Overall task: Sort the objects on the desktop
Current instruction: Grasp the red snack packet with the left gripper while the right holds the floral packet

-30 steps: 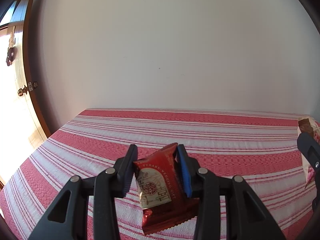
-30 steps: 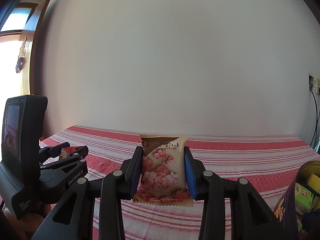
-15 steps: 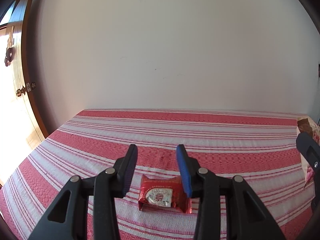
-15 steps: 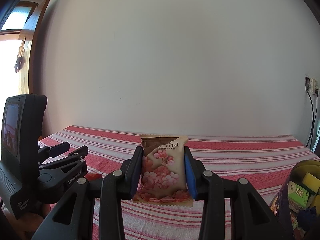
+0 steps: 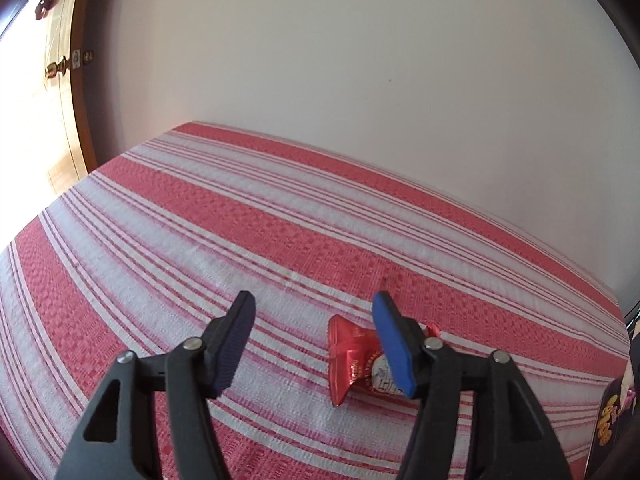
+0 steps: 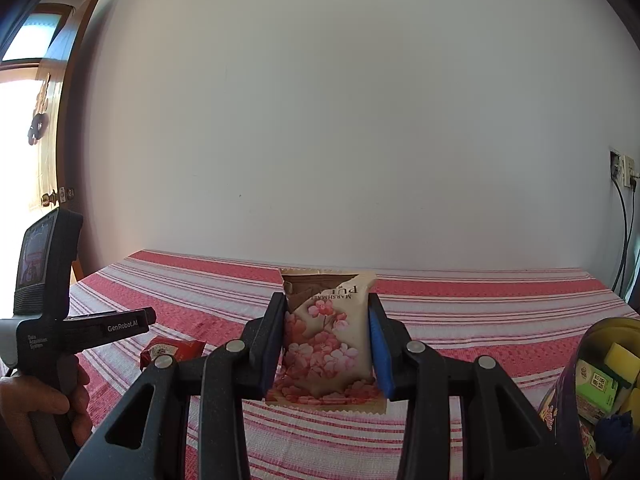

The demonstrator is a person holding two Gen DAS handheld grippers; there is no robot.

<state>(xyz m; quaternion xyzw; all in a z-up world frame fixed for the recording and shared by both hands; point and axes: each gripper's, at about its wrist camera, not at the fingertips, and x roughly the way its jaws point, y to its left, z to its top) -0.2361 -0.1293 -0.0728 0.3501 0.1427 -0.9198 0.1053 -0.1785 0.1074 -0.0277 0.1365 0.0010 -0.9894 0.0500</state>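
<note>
A red foil snack packet (image 5: 357,364) lies flat on the red-and-white striped tablecloth (image 5: 248,216). My left gripper (image 5: 316,344) is open and empty above it, with the right finger overlapping the packet. The packet also shows in the right wrist view (image 6: 172,351), below the left gripper (image 6: 120,322). My right gripper (image 6: 327,342) is shut on a beige snack packet with pink blossoms (image 6: 330,336), held upright above the cloth.
A round container (image 6: 600,392) with green and yellow packets stands at the right edge; its dark wall also shows in the left wrist view (image 5: 612,424). A white wall stands behind the table. A wooden door (image 5: 76,92) is at the left. Cables hang from a socket (image 6: 622,168).
My left gripper let go of the red packet, which now lies on the cloth, and has swung to the left and tilted. My right gripper still holds the blossom packet in place.
</note>
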